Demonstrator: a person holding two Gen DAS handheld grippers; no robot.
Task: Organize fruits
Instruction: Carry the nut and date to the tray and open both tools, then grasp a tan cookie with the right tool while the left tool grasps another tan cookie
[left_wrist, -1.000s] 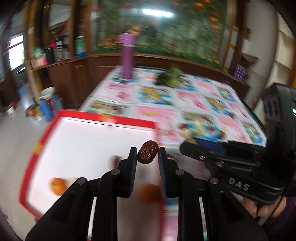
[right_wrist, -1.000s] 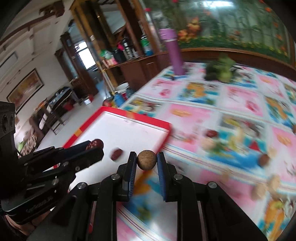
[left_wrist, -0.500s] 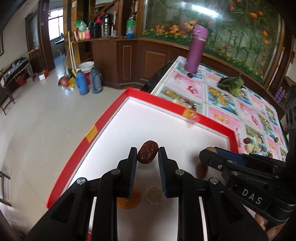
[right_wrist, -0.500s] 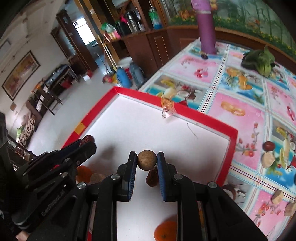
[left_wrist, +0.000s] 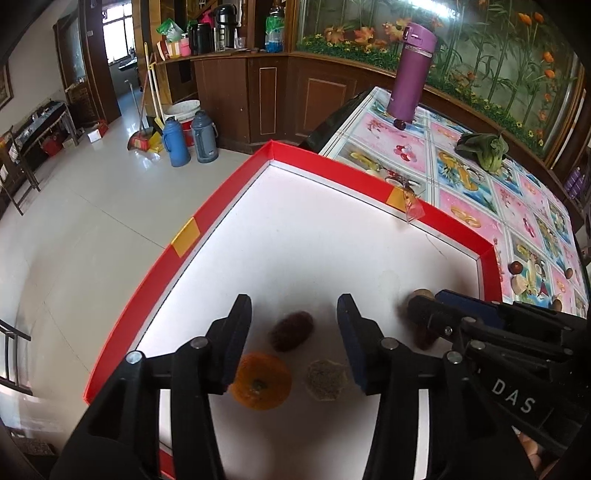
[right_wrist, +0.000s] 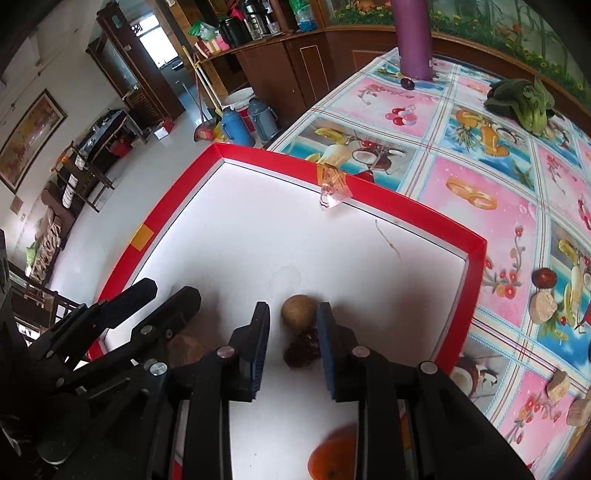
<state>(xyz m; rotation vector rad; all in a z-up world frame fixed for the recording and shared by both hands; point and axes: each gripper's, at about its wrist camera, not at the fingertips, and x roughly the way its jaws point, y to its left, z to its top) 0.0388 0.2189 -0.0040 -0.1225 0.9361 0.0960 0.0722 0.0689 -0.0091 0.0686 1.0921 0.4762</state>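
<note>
Pale tile floor (left_wrist: 92, 229) (glossy), wood cabinets (left_wrist: 266, 96) bkgd

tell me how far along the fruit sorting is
Done: a red date, an orange and a pale slice lie in the red-rimmed tray, beneath the open left gripper. In hand: a round brown fruit sits between the right gripper fingers, which look parted. Left: a dark red fruit and pale pieces remain on the tablecloth.
</note>
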